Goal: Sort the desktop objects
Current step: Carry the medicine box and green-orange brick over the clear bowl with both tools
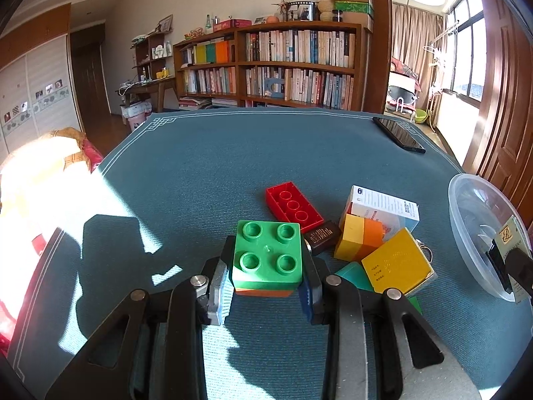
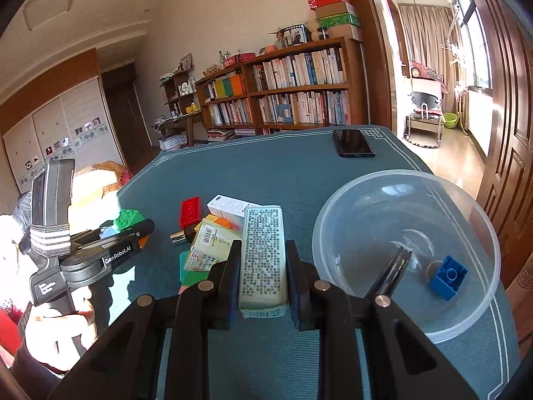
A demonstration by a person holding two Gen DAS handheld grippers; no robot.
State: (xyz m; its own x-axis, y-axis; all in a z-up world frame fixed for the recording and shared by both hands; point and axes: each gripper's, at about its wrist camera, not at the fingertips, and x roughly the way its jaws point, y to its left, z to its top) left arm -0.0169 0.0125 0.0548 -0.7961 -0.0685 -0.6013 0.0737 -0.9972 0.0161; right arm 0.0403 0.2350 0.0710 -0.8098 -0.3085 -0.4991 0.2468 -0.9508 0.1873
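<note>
Left wrist view shows my left tongs (image 1: 268, 263) clamped on a green block (image 1: 268, 255) that sits on an orange one, stacked together and lifted just off the cloth near the pile. My right tongs (image 2: 263, 266) are closed on a pale printed carton (image 2: 263, 253), held just left of the clear plastic bowl (image 2: 479, 220). A blue block (image 2: 448, 276) and a dark slim item already lie in that bowl.

To do this step well, I judge I should carry the carton over the bowl's rim before letting go, low enough that it does not bounce, and keep the left load clear of the right arm's path. The green stack may split at the joint if I squeeze off-centre, so I would keep the grip square.

Left on the cloth: a red block (image 1: 293, 206) upside down, a white box (image 1: 383, 210), a yellow-orange box (image 1: 358, 238), a yellow box (image 1: 398, 265), and a small dark brown item (image 1: 321, 236), all bunched and touching.

The table wears a teal cloth (image 1: 216, 166) with a white border; a black phone (image 1: 398, 135) lies at the far corner. Beyond stand a bookshelf (image 1: 283, 66), sliding wardrobe doors and a sunlit balcony.
</note>
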